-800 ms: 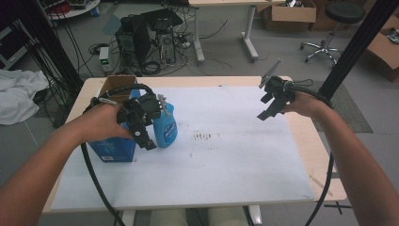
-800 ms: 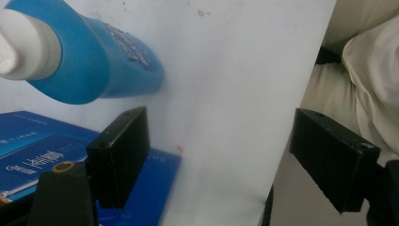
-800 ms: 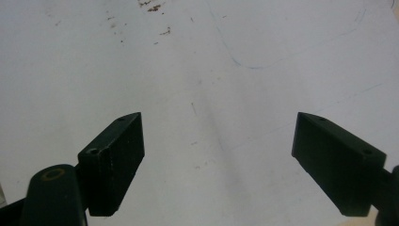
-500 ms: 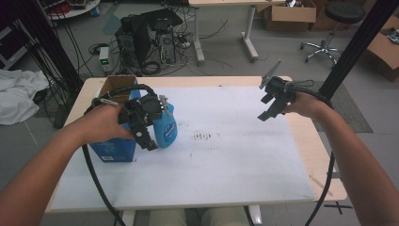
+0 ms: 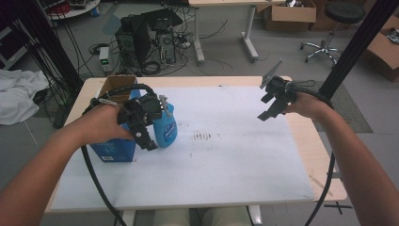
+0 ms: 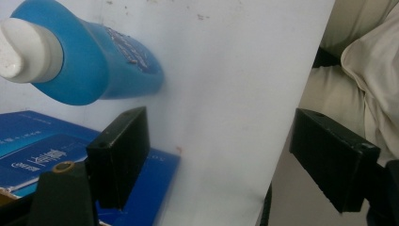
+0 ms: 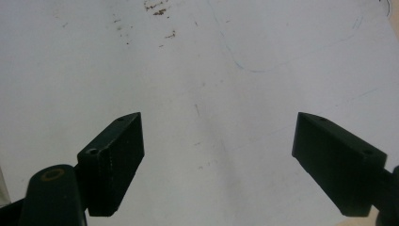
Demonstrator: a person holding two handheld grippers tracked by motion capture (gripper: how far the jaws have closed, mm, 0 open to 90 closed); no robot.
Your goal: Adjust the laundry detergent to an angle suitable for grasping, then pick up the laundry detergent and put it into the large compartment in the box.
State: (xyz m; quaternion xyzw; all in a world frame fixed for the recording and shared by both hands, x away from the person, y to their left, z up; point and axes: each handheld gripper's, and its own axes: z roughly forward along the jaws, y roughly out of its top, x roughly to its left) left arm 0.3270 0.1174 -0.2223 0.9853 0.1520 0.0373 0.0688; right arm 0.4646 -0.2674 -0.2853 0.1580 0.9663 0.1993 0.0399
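My left tongs point(image 5: 149, 126) hang spread beside the blue bottle point(image 5: 166, 126), right tongs point(image 5: 272, 101) spread too; I should square up on its body before pinching.

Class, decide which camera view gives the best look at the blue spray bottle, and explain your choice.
The high view: the blue spray bottle stands upright on the white sheet beside the blue box, partly covered by the left gripper. The left gripper view shows it closer, tilted in the picture and cut off at the edge. The right gripper view looks onto the sheet.
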